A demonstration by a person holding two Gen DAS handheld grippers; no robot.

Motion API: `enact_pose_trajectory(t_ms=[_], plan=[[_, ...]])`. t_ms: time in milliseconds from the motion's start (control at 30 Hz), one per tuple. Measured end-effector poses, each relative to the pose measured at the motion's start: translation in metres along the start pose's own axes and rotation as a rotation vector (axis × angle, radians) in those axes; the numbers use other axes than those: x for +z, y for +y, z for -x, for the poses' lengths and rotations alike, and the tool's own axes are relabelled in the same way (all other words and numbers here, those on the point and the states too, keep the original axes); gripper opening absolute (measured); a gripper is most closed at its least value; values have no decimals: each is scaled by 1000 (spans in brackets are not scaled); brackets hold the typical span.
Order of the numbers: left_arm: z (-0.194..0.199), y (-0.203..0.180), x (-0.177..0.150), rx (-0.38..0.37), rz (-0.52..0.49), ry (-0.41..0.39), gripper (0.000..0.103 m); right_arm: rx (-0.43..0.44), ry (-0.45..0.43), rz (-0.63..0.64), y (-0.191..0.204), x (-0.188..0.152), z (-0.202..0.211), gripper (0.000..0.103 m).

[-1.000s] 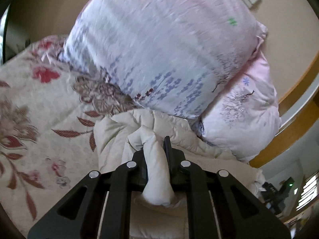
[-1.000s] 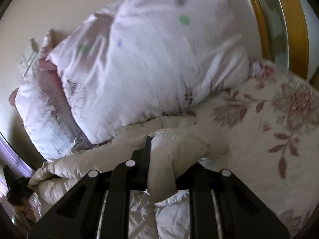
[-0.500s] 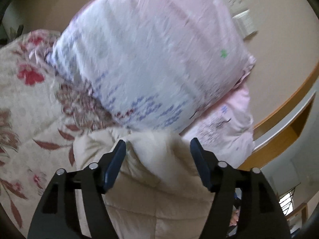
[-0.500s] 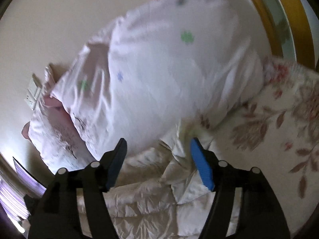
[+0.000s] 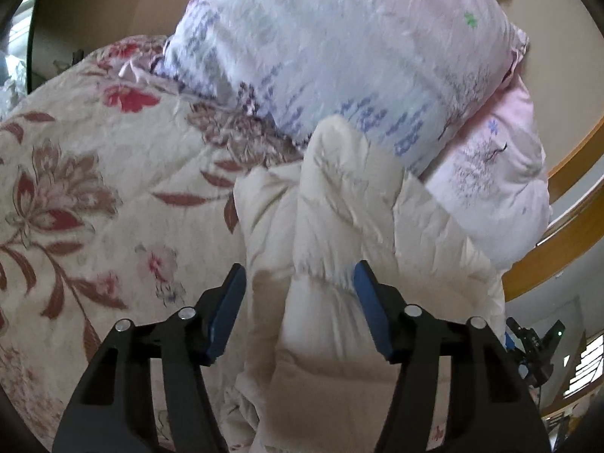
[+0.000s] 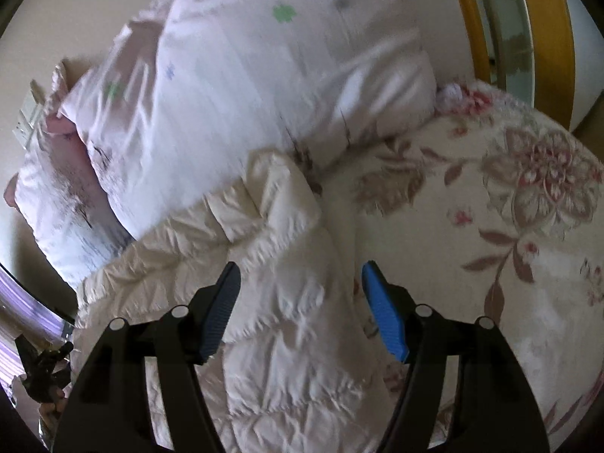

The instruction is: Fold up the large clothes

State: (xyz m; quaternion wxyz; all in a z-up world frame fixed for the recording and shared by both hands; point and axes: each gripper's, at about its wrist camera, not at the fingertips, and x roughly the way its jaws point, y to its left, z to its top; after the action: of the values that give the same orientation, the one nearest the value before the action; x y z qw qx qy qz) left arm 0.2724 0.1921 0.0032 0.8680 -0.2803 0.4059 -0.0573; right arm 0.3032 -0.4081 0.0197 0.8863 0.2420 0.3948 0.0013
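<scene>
A cream quilted puffer garment (image 5: 339,219) lies bunched on the flowered bedspread (image 5: 94,188), its far end against the pillows. My left gripper (image 5: 300,275) is open, its blue pads on either side of a raised fold of the garment without holding it. In the right wrist view the same garment (image 6: 287,264) lies below my right gripper (image 6: 300,277), which is open and empty over the garment's right edge.
Two pale pink printed pillows (image 5: 358,49) are stacked against the beige wall behind the garment; they also show in the right wrist view (image 6: 245,87). A wooden bed frame (image 5: 566,219) curves at the right. The flowered bedspread (image 6: 509,207) spreads right of the garment.
Both grippers were shut on folds of the garment a second ago. Both have opened and let go, and the garment has dropped onto the bed.
</scene>
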Motion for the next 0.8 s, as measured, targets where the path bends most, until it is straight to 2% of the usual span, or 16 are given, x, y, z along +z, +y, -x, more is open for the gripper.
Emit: enact_pose_trajectory(t_ms=[33, 67, 100, 133, 200, 267, 333, 467, 633, 800], plan=[[-1, -1, -3, 1, -7, 1, 51, -7, 19, 7, 0, -3, -5, 65], [-2, -2, -4, 3, -16, 0, 47, -9, 31, 15, 1, -4, -8, 50], [-3, -4, -7, 7, -27, -1, 41, -5, 39, 23, 2, -7, -10, 25], [-3, -5, -9, 12, -38, -5, 35, 10, 41, 33, 5, -10, -10, 17], [0, -8, -12, 28, -66, -18, 26, 25, 2, 54, 10, -13, -4, 9], [1, -10, -14, 45, -85, -24, 19, 15, -42, 71, 14, -17, 5, 8], [2, -11, -18, 64, -98, -25, 15, -12, -48, 61, 12, -20, 5, 8], [0, -9, -27, 98, -121, -17, 13, -78, -18, 69, 8, -33, -5, 8], [-8, -5, -32, 107, -108, -8, 13, -147, 10, 101, 13, -37, -19, 9], [-17, -6, -33, 137, -104, -1, 14, -207, 48, 135, 18, -38, -46, 14]])
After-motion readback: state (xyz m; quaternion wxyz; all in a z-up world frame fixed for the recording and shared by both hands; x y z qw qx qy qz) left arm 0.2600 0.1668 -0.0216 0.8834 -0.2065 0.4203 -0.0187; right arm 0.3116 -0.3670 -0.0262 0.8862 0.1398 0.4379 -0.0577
